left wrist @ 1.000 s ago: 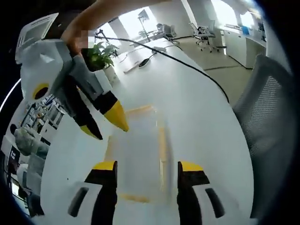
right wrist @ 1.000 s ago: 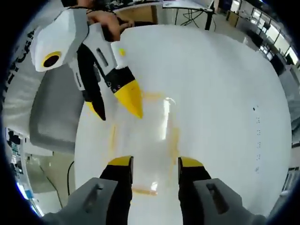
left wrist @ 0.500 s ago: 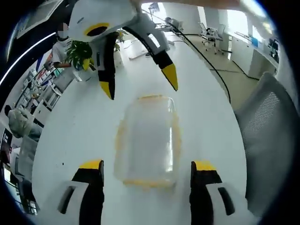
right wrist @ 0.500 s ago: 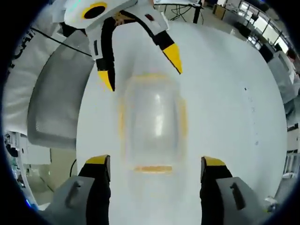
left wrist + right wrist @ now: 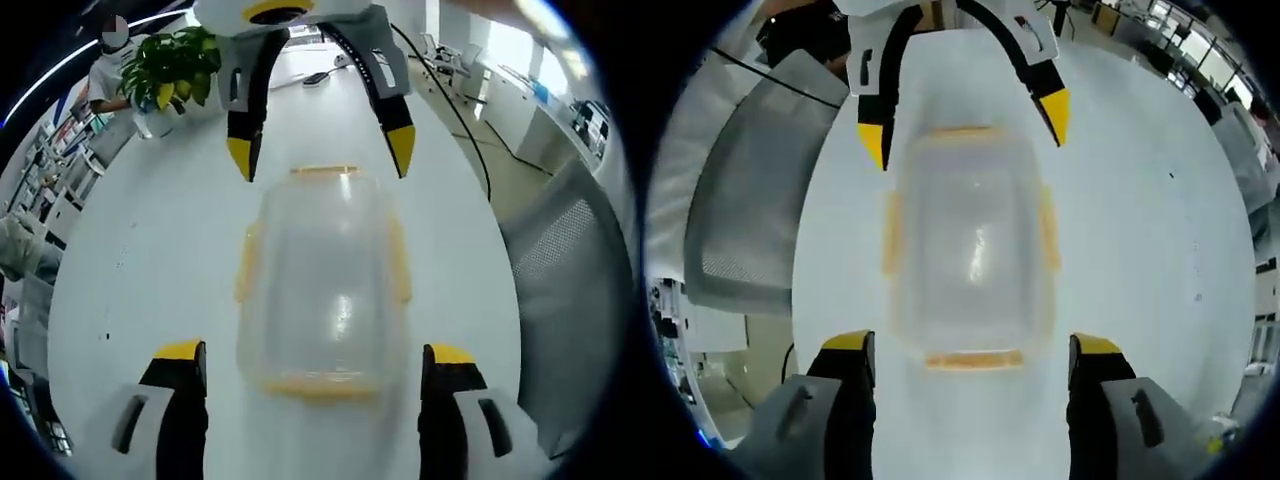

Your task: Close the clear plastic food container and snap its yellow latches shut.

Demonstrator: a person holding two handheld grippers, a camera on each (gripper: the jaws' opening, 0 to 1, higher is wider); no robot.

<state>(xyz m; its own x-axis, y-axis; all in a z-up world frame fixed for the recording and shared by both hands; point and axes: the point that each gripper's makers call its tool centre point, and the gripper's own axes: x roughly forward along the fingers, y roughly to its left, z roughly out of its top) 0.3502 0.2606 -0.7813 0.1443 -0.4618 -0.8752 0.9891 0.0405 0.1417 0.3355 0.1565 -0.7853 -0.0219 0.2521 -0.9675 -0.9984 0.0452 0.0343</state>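
Container [image 5: 322, 285] sits mid-frame on white table [image 5: 150, 250], lid on, long axis running straight away from your left gripper [image 5: 312, 365]. Yellow latches [image 5: 399, 262] on all four sides; whether snapped, cannot tell.

Left gripper spread wide, empty, near short end between its jaws. Right gripper [image 5: 970, 360] same at opposite end, spread wide, empty; container [image 5: 970, 240] centred there too.

Both equally near. Table bare around container, room on both long sides. Chair [image 5: 570, 290] right of frame, beyond table edge.

clear container [image 5: 322, 285] on white table [image 5: 150, 230] between wide-apart left gripper [image 5: 315, 365] and right gripper [image 5: 318, 160].
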